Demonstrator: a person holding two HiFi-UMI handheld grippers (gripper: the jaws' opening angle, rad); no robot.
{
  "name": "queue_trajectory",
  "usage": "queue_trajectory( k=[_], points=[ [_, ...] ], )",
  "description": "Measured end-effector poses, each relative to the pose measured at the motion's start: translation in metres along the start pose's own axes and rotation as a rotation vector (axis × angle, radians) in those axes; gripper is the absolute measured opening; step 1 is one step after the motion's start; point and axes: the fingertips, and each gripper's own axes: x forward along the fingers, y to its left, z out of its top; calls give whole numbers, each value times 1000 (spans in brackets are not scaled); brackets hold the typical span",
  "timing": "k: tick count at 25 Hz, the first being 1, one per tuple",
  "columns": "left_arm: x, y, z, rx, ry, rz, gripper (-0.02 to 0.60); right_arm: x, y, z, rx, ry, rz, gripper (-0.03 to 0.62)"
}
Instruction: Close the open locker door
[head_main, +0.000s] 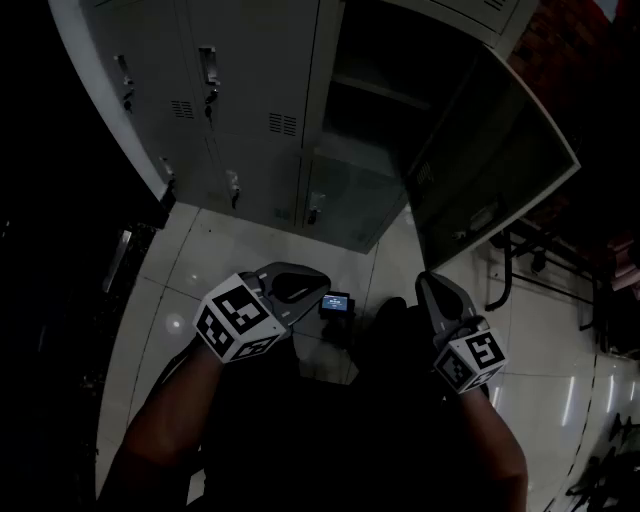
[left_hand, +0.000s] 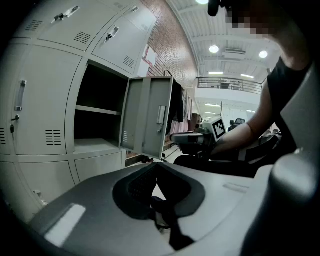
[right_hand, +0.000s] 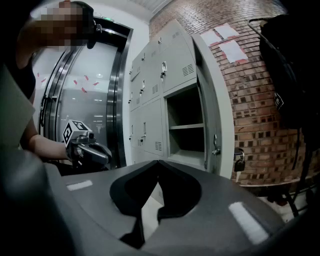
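Locker door hangs open at lockers' right end; head view dim, latch unclear. Your left gripper & right gripper: jaws together, empty, well short of lockers.

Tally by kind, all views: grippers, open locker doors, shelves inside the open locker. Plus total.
Grippers: 2, the left gripper and the right gripper
Open locker door: 1
Shelf inside it: 1
Total: 4

Left gripper and right gripper: grey moulded shells, each with a white cube of black square markers; dark top, probably short-sleeved.
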Motion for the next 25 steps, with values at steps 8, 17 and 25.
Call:
queue_trajectory(
  k=[8,17,25],
  points=[
    [2,-3,-2,0,8,-4,12,-14,-28,5,-19,0,-92,32],
    [3,-3,-3,4,18,-7,12,-31,-82,34,-37,-41,-218,105],
    [6,-4,-3,5,15,-7,12,-15,-99,60,-106,-54,-154,196]
  ],
)
